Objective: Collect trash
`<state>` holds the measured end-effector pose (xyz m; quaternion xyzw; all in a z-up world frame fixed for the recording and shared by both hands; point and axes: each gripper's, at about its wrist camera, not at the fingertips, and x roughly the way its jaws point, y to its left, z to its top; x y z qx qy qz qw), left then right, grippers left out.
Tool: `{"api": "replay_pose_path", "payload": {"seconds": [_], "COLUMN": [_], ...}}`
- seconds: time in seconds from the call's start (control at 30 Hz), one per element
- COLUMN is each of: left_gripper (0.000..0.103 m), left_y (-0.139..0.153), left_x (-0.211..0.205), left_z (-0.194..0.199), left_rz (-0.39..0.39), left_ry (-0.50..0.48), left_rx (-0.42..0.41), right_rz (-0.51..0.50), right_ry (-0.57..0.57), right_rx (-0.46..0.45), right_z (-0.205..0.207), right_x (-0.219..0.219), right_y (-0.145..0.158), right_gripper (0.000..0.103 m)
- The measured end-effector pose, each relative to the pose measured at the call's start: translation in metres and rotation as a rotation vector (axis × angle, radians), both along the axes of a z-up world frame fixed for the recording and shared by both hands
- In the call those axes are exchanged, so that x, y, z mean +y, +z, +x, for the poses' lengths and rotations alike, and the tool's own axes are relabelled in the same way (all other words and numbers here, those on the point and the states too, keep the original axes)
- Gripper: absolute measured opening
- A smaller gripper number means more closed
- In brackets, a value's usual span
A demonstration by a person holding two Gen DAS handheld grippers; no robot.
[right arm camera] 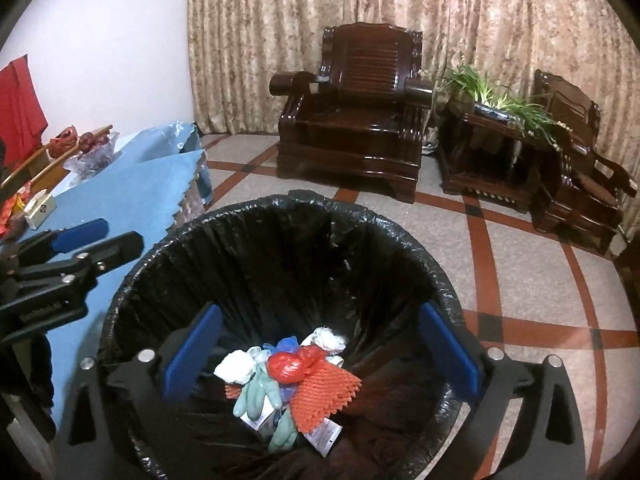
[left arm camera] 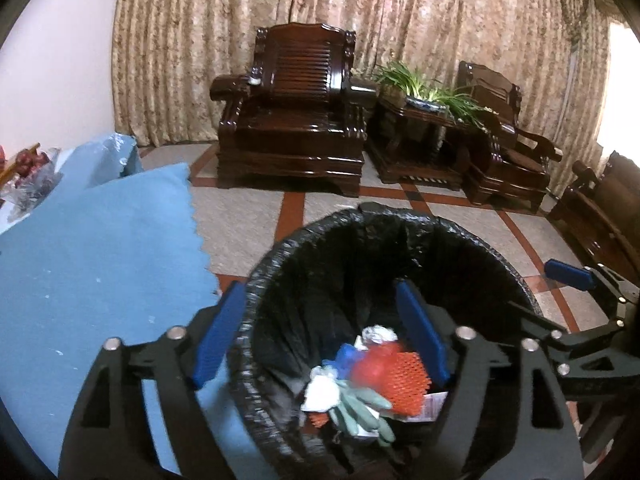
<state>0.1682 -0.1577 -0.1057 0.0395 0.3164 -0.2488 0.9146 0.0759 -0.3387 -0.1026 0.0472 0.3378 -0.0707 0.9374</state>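
Note:
A trash bin with a black bag liner (left arm camera: 312, 256) (right arm camera: 280, 240) stands on the floor beside the table. Inside lie an orange foam net (right arm camera: 324, 396) (left arm camera: 404, 376), a red plastic bag (right arm camera: 290, 364) (left arm camera: 372, 368), a pale green glove (right arm camera: 256, 396) (left arm camera: 360, 408), white crumpled paper (right arm camera: 236, 364) (left arm camera: 320, 392) and a blue wrapper (right arm camera: 286, 344). My left gripper (left arm camera: 320, 336) is open and empty, straddling the bin's left rim. My right gripper (right arm camera: 320, 360) is open and empty above the bin's mouth. Each gripper shows in the other's view, the right (left arm camera: 572, 276), the left (right arm camera: 96, 240).
A table with a blue cloth (left arm camera: 80, 260) (right arm camera: 132, 196) stands left of the bin, holding a fruit bowl (right arm camera: 94, 148), a small box (right arm camera: 40, 208) and snack packets. Dark wooden armchairs (left arm camera: 292, 120) (right arm camera: 352, 128), a side table with a plant (left arm camera: 424, 100) and curtains stand behind.

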Motion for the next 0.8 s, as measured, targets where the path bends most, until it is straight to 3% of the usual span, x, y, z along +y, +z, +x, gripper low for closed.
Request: {"api": "replay_pose_path", "payload": {"seconds": [0.03, 0.23, 0.8], "left_gripper": [0.087, 0.094, 0.098], "left_y": [0.003, 0.021, 0.060], "left_x": [0.004, 0.030, 0.081], "left_z": [-0.001, -0.011, -0.063], "left_rz": [0.005, 0.010, 0.014], "left_ry": [0.008, 0.047, 0.147], "left_rx": [-0.008, -0.026, -0.045], "right_rz": [0.003, 0.046, 0.065], "right_ry": [-0.001, 0.009, 0.082], "right_rx": [0.001, -0.019, -0.098], "right_z": [-0.001, -0.009, -0.045], "right_x": [0.001, 0.008, 0.051], "right_y": [0.001, 0.014, 0.072], "right_gripper": [0.097, 0.097, 0.097]}}
